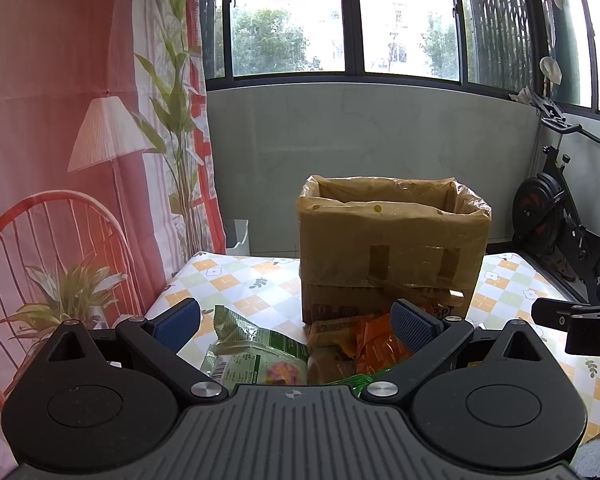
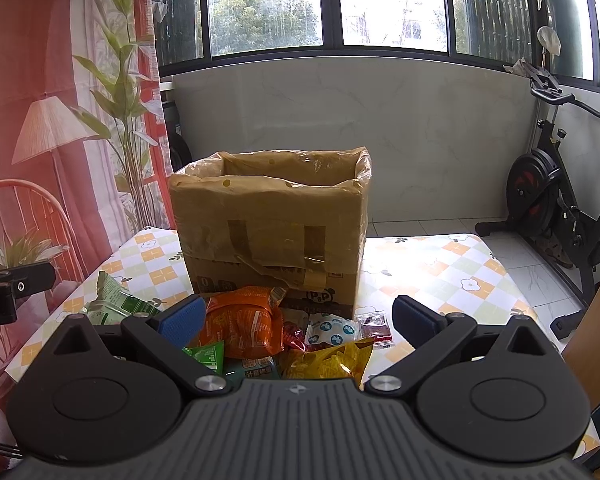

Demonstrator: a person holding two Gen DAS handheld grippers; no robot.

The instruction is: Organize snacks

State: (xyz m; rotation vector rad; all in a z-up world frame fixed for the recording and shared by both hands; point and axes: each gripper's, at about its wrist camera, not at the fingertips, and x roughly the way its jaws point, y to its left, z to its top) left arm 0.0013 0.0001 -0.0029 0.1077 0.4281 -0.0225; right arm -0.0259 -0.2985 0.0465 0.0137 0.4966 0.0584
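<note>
left gripper (image 1: 296,326) spread wide, empty | right gripper (image 2: 298,320) likewise (nothing gripped) | loose foil snack packets (image 2: 300,340) heaped on checked tablecloth (image 2: 452,276) just before tall plastic-lined cardboard box (image 2: 272,224) | one packet at a time is best pinched by its edge

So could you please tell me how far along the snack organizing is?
Nothing looks packed yet. The snack packets lie loose on the table in front of the lined box. Left gripper and right gripper are both open and empty. All the sorting remains.
</note>
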